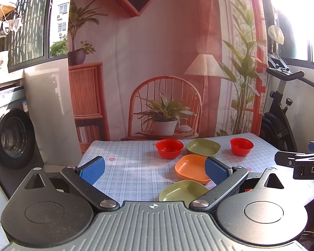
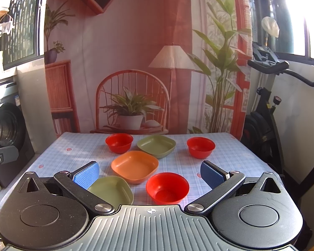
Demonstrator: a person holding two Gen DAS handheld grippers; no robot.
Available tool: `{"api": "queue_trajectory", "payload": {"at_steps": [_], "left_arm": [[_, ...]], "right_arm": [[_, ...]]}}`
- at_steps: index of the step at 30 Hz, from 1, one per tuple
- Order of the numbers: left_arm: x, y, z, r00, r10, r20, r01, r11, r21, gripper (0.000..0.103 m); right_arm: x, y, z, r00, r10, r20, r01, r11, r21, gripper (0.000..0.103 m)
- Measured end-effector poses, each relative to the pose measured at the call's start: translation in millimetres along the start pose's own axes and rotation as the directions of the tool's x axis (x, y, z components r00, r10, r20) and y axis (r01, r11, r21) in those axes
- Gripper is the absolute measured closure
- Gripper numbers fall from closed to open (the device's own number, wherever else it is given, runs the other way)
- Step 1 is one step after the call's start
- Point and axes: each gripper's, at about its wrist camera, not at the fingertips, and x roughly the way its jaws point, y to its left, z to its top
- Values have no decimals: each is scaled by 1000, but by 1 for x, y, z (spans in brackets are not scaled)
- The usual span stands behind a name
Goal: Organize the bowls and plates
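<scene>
On the checked tablecloth (image 2: 77,152) stand three red bowls: one near (image 2: 167,187), one far left (image 2: 119,142), one far right (image 2: 201,146). Square plates lie between them: an orange one (image 2: 135,165) in the middle, a green one at the back (image 2: 156,146), a green one at the front left (image 2: 112,190). My right gripper (image 2: 149,174) is open and empty above the near dishes. My left gripper (image 1: 155,168) is open and empty over the table's left half, with the orange plate (image 1: 191,168) and near green plate (image 1: 183,190) by its right finger.
A printed backdrop hangs behind the table. A washing machine (image 1: 12,138) stands to the left and an exercise bike (image 2: 265,113) to the right. The right gripper's body shows at the right edge of the left wrist view (image 1: 303,163).
</scene>
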Motion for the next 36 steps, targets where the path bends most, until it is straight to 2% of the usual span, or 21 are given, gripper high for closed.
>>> {"api": "queue_trajectory", "payload": {"at_steps": [36], "left_arm": [[0,1,2,1000,3,-5,-4,1000,-12,1]], "right_arm": [[-1,-3,1,1000,11,-8,-11,1000,7,0]]}}
